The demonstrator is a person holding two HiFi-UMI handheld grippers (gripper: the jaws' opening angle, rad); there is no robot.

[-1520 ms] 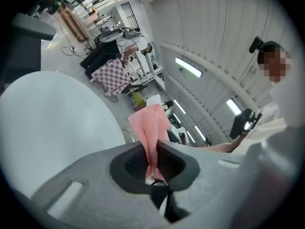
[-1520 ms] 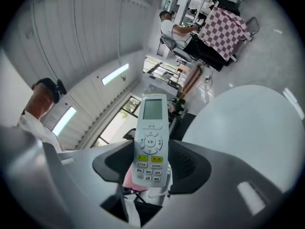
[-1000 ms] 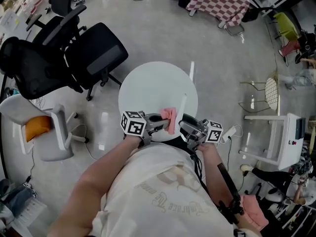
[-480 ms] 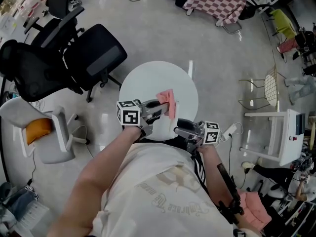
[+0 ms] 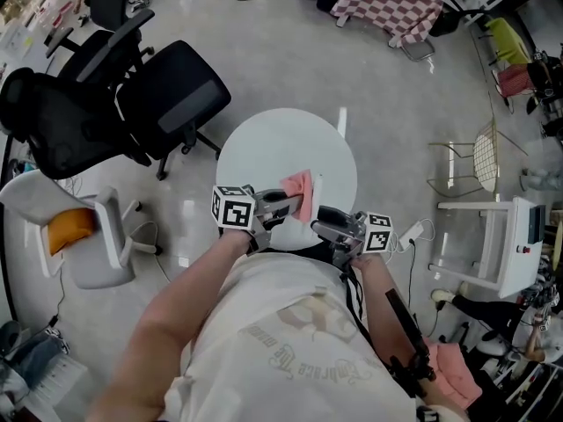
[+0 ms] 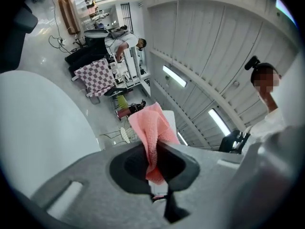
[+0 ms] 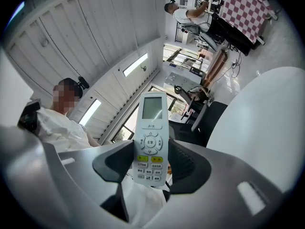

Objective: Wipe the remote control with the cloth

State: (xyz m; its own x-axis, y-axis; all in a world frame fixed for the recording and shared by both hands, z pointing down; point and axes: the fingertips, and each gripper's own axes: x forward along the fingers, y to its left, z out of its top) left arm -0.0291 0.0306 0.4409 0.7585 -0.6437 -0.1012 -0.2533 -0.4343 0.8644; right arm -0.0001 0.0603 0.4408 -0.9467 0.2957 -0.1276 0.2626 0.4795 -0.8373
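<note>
Two held things: cloth [image 6: 151,128], remote control [image 7: 151,137]

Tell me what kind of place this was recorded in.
Probably an open office or lab workspace rather than a home. Black swivel office chairs stand on a polished grey floor, and long strip lights run across a panelled ceiling.

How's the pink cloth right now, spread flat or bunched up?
Bunched up: the cloth sits crumpled in folds, pinched in the left gripper.
</note>
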